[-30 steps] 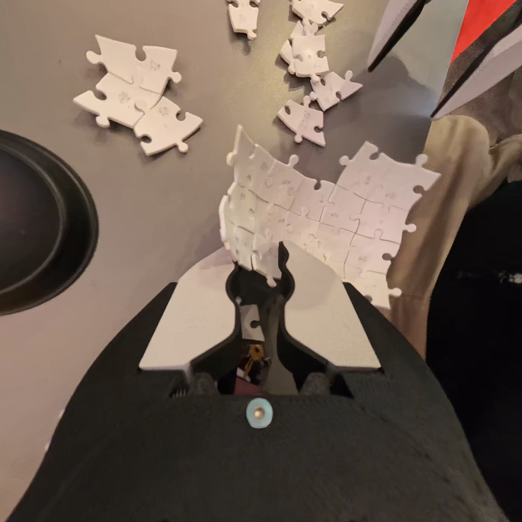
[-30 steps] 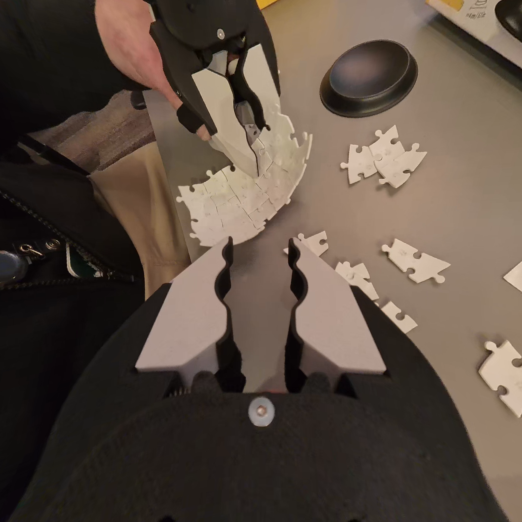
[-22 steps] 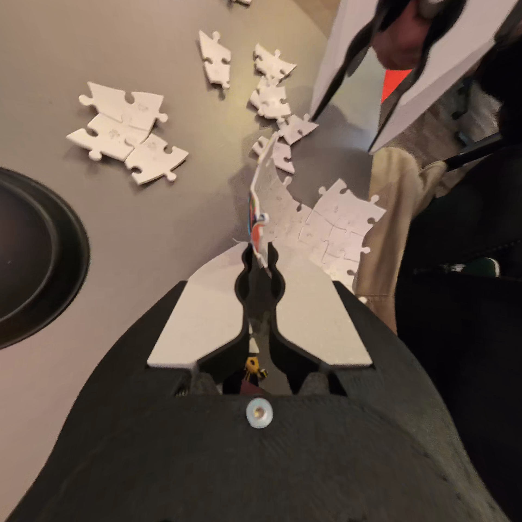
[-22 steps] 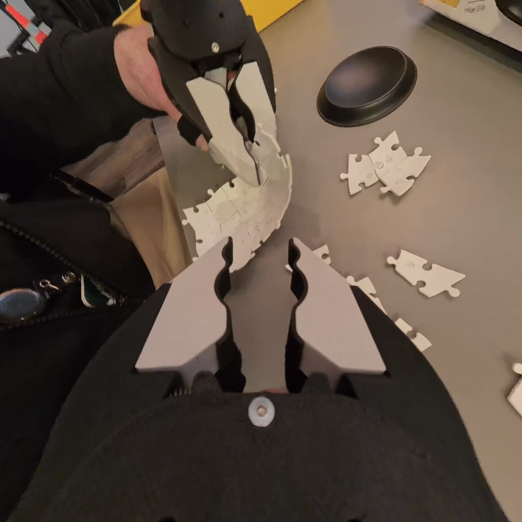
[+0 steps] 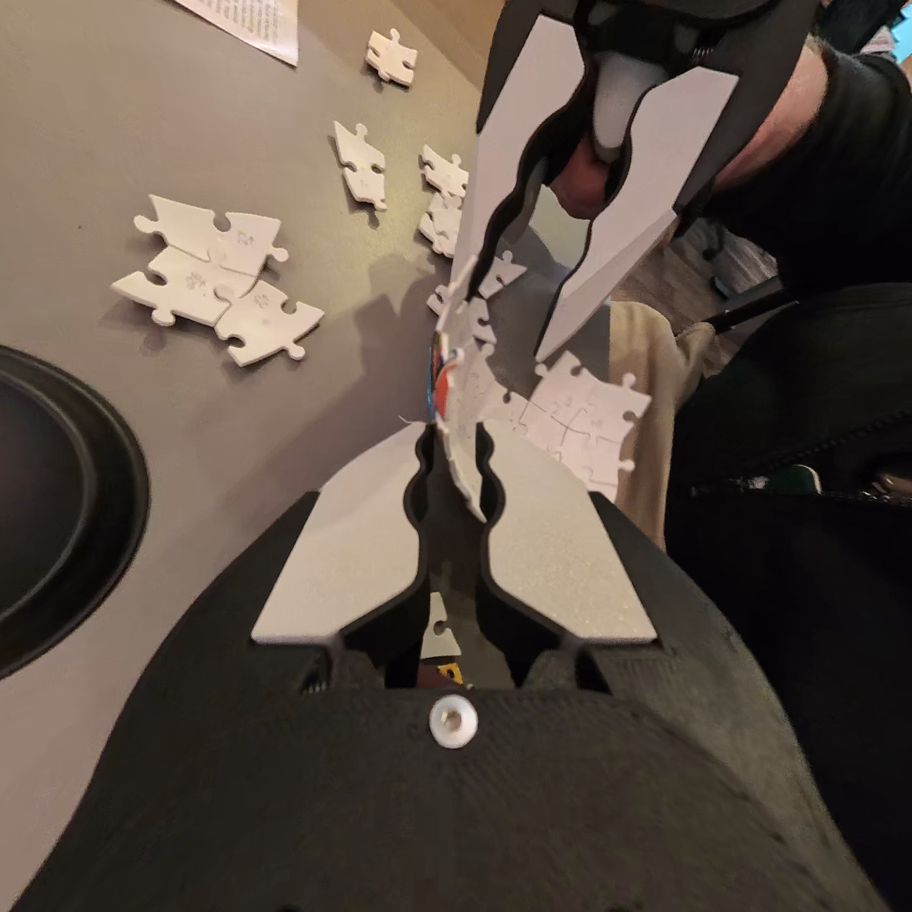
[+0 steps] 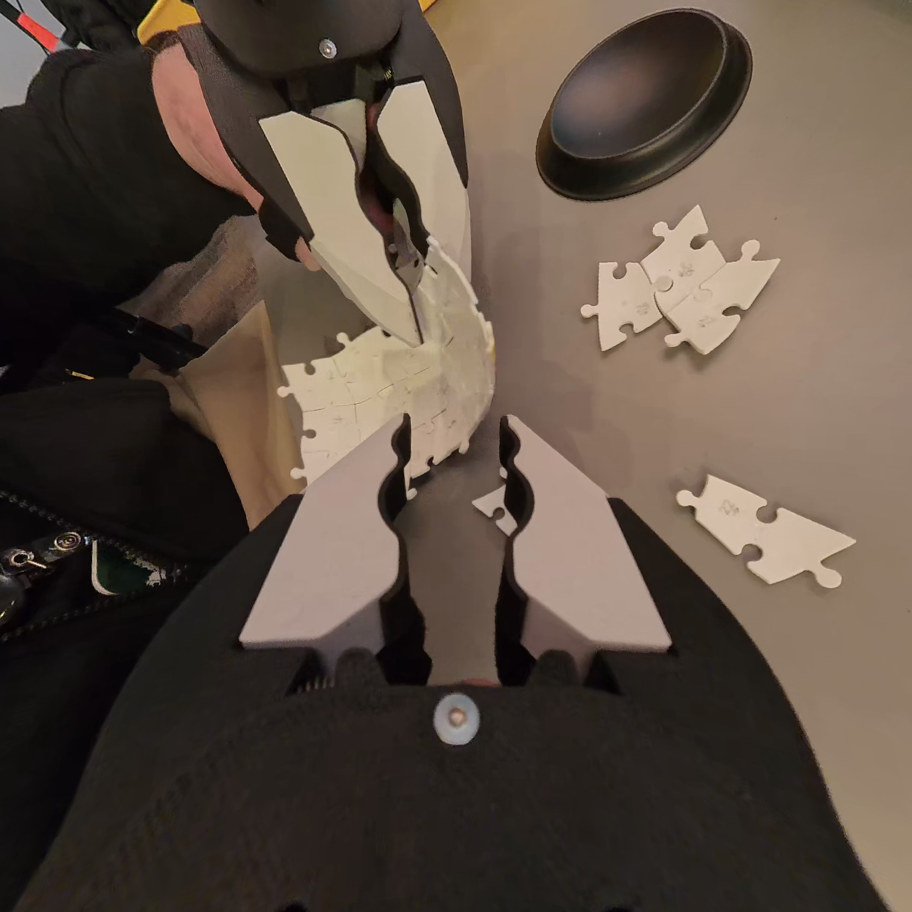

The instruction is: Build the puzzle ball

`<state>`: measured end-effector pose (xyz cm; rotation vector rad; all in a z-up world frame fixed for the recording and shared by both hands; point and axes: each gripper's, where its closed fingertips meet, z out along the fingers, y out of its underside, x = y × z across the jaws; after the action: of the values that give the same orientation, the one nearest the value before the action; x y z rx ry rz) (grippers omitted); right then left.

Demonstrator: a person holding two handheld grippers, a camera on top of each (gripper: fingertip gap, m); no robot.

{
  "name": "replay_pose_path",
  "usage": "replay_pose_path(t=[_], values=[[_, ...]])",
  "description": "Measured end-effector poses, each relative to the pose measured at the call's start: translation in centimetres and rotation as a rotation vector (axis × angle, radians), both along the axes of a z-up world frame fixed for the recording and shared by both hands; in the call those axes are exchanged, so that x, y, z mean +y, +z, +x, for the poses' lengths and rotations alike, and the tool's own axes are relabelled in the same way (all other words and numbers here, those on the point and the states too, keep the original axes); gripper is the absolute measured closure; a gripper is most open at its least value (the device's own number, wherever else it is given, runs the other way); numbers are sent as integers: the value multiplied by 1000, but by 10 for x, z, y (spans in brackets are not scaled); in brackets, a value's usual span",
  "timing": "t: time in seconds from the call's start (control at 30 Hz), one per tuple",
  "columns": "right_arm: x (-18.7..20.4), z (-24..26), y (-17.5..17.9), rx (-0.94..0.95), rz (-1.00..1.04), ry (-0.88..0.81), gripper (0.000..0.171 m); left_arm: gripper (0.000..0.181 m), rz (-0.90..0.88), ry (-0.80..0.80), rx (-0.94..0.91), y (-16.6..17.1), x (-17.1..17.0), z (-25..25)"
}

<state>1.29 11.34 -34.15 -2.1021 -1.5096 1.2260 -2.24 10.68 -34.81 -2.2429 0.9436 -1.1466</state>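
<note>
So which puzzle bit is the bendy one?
Find the black dish on the grey table. Beside it, the left gripper pinches the curved puzzle section. Unlike the flat loose pieces, it bends like a bowl and hangs over the table edge.

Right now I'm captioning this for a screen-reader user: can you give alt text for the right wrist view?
The left gripper pinches the rim of a curved white puzzle shell above the grey table, while the right gripper waits open just before it. Loose white pieces and a black dish lie beyond.
</note>
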Motion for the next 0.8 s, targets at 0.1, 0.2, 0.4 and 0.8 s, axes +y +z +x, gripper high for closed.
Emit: replay_pose_path(t=[0.1,0.2,0.4,0.8], values=[[4,5,2,-3,20,-9,136,159,32,18,8,4,5,-4],[14,12,10,17,40,-39,136,152,37,63,44,4,6,-16],[35,23,22,41,58,-100,137,163,35,68,55,1,-1,-14],[75,12,16,-80,184,-109,136,145,89,96,100,9,15,-18]])
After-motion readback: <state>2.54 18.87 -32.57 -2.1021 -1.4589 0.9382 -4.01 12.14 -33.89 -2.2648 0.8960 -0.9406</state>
